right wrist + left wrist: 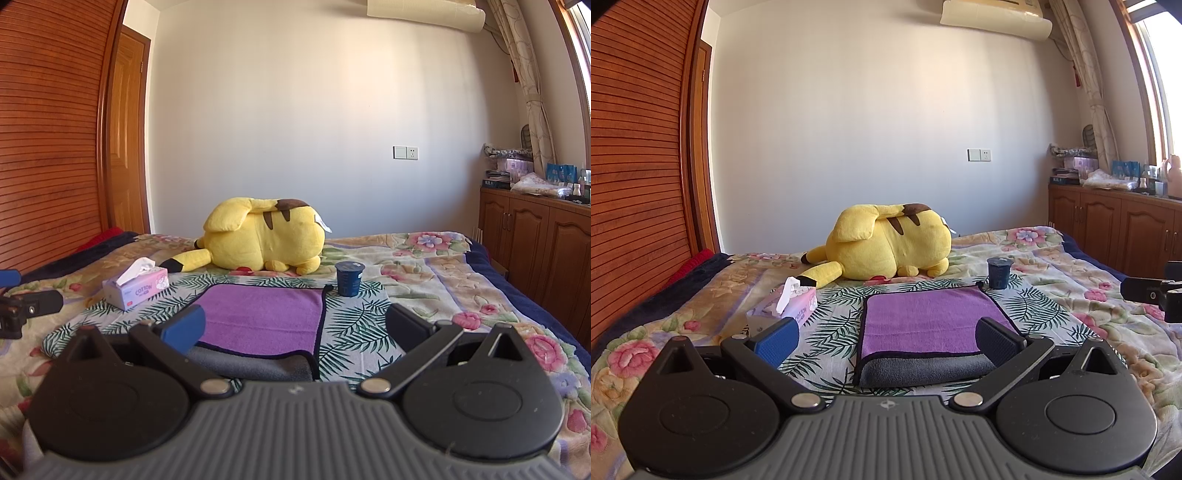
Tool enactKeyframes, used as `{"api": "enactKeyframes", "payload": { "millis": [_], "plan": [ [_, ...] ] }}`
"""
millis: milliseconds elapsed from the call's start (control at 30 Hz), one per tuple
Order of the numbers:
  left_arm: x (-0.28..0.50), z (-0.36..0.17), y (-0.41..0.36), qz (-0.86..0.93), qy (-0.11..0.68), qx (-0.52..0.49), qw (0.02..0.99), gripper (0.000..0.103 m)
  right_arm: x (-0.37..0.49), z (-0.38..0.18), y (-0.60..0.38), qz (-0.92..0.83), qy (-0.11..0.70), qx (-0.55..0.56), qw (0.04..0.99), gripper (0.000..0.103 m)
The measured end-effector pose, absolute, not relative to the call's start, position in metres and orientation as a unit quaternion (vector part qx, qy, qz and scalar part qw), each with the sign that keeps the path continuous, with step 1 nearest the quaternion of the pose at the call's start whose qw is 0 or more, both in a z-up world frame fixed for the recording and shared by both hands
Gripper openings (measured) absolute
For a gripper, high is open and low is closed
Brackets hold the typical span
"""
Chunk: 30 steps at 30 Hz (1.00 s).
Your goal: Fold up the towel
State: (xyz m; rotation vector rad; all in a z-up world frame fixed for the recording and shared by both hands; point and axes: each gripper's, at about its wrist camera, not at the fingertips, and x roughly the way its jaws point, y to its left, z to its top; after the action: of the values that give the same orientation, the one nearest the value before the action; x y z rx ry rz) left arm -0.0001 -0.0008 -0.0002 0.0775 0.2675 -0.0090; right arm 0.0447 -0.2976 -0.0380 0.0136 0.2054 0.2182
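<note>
Left wrist view: tissue box [792, 304] lies left of towel [931, 325]; cup [999, 272] stands just past towel's far right corner. Your left gripper [886, 341] faces towel head-on, fingers spread wide, holding nothing. Towel's near edge sits between fingertips. Right gripper [295, 330] also wide open, empty; towel [258, 317] lies ahead and left of it. Judgement: left gripper nearer. Towel purple, dark-bound, flat on leaf-print cloth [834, 334]; near edge turned up, grey underside showing. Long axis not clear.

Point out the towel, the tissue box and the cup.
towel [923, 317], left wrist view, purple top face.
tissue box [142, 291], right wrist view, printed side.
cup [348, 282], right wrist view, blue side wall.
</note>
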Motion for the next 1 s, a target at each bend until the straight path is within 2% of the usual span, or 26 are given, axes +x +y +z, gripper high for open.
{"api": "enactKeyframes", "payload": {
  "millis": [1000],
  "plan": [
    [-0.0042, 0.0024, 0.0, -0.005, 0.136, 0.041, 0.99, 0.087, 0.0448, -0.039, -0.2996, 0.108, 0.103, 0.009, 0.989, 0.103]
  ]
}}
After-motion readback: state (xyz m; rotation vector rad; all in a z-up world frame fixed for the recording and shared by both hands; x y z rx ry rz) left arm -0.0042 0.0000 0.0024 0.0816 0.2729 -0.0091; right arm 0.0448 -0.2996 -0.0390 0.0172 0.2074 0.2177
